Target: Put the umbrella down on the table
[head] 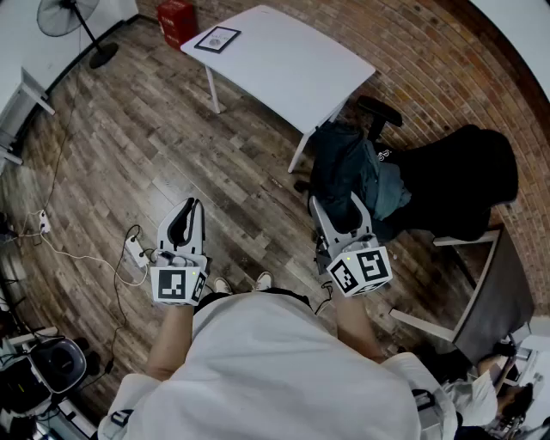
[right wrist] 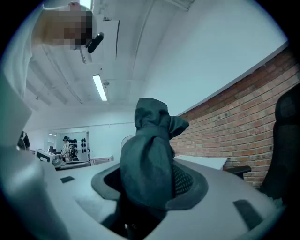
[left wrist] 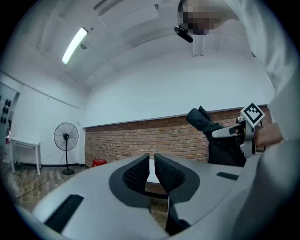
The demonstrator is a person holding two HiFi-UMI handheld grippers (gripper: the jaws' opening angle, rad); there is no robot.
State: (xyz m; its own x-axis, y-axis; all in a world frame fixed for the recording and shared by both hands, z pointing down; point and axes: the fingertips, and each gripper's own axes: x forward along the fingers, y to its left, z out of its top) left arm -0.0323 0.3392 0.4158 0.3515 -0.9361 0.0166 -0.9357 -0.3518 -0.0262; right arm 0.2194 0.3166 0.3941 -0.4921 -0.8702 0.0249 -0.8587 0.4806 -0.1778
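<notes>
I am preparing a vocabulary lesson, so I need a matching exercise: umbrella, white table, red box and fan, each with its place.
Things: 1 umbrella; 2 white table; 3 red box; 4 fan.
Places: A by the brick wall, beyond the table; B clamped in the right tongs; C far left, near the white wall; D ahead of the person.
Pairs: 1-B; 2-D; 3-A; 4-C.

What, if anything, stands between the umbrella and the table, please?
Nothing visible does. The umbrella, clamped in the right gripper, points towards the table across open floor; a small frame sits only at the tabletop's far end.
</notes>
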